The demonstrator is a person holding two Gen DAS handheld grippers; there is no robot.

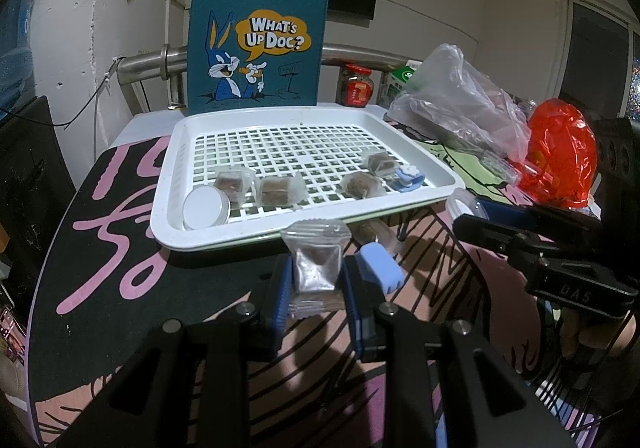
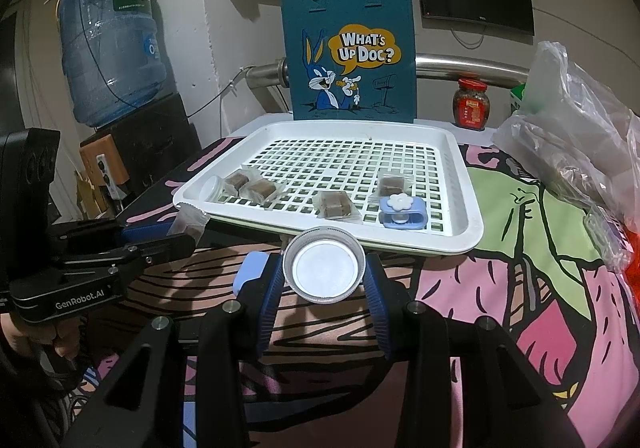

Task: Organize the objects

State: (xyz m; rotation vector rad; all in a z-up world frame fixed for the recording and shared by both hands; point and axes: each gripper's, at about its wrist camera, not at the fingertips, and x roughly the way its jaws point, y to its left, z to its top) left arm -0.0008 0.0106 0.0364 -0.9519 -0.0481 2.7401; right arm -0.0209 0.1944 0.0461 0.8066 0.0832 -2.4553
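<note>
My left gripper (image 1: 316,282) is shut on a clear packet with a brown cube (image 1: 316,268), held just in front of the white grid tray (image 1: 168,208). My right gripper (image 2: 324,282) is shut on a round clear container with a white lid (image 2: 324,268), also just before the tray's near rim (image 2: 472,208). In the tray lie a second round white-lidded container (image 1: 206,207), several wrapped brown cubes (image 1: 276,190) and a blue flower clip (image 2: 402,212). A plain blue clip (image 1: 380,266) and another wrapped cube (image 1: 370,234) lie on the table between the grippers.
A blue cartoon tote bag (image 2: 352,56) stands behind the tray. A red-lidded jar (image 2: 472,104), grey plastic bags (image 2: 572,136) and a red bag (image 1: 560,156) crowd the right side. A water bottle (image 2: 112,48) stands at far left. A hand (image 2: 24,340) holds the left gripper.
</note>
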